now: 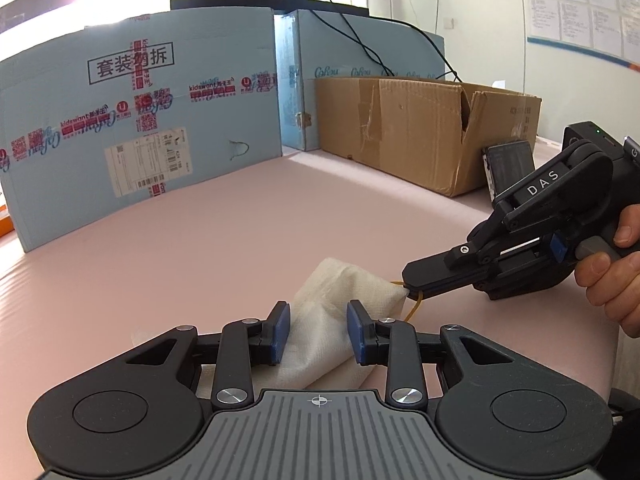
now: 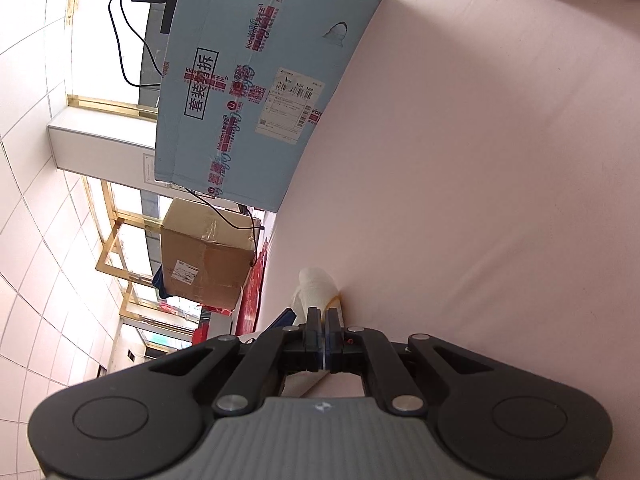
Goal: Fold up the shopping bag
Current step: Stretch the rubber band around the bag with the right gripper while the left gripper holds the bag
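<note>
Late in the fold, by the look of it: shopping bag point(image 1: 340, 320) already gathered into a small white bundle, lying on the pink bench point(image 1: 240, 220) near its front edge, toward the right corner. Left tongs point(image 1: 319, 332) apart, blue pads either side of the bundle, not pressing it. Right tongs point(image 1: 408, 286) together, clamped on the bundle's right tip, just where a thin yellow band point(image 1: 412, 312) loops out; seen from the right wrist too, pads point(image 2: 316, 330) tight against each other with the band point(image 2: 334, 300) at the bag point(image 2: 316, 292) just ahead.

Next move, as a guess: closing the left tongs on the bundle to steady it, then drawing the band around it. Calls for a firm hold, else the soft cloth could spring open.

Containers: brown carton point(image 1: 424, 136) at the far right edge, torn and open-topped, contents hidden. Blue carton point(image 1: 136, 120) along the back edge, taped shut.
</note>
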Demonstrator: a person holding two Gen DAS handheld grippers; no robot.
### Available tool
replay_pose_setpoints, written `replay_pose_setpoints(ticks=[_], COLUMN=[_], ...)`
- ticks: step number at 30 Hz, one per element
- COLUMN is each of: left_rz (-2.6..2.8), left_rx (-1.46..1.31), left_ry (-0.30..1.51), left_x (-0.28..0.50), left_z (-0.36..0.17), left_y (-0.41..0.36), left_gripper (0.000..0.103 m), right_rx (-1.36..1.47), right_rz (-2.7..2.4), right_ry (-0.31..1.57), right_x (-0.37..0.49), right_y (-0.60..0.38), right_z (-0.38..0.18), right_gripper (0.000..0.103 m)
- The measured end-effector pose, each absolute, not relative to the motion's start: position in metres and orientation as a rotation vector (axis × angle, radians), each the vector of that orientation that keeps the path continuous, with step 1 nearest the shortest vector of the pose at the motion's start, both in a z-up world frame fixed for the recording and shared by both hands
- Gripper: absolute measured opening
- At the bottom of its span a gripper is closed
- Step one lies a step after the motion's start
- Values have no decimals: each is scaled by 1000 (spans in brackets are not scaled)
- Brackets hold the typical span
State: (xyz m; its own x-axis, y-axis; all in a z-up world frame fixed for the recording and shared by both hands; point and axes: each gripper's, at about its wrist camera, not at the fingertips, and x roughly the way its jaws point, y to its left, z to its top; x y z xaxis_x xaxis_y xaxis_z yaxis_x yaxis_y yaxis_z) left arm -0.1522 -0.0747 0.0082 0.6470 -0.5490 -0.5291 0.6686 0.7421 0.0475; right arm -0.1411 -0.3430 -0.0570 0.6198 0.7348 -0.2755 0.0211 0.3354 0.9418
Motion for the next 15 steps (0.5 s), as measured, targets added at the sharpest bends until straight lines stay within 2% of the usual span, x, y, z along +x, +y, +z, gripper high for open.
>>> replay_pose_setpoints(ticks=[6, 10, 12, 15], left_rz=[-702, -705, -707, -710], left_rx=[250, 249, 247, 248], left_ry=[515, 516, 518, 521], left_x=[-153, -153, -152, -152], left_z=[8, 8, 8, 7], left_y=[-75, -75, -74, -74], left_gripper=[30, 30, 30, 30], right_rx=[1113, 1039, 1009, 958], right_rz=[544, 523, 517, 508], right_ry=[770, 793, 793, 789], right_x=[-139, -136, -136, -139], right_y=[-338, -332, -330, -329], right_z=[-51, -45, -44, -41], right_gripper=[19, 17, 11, 7])
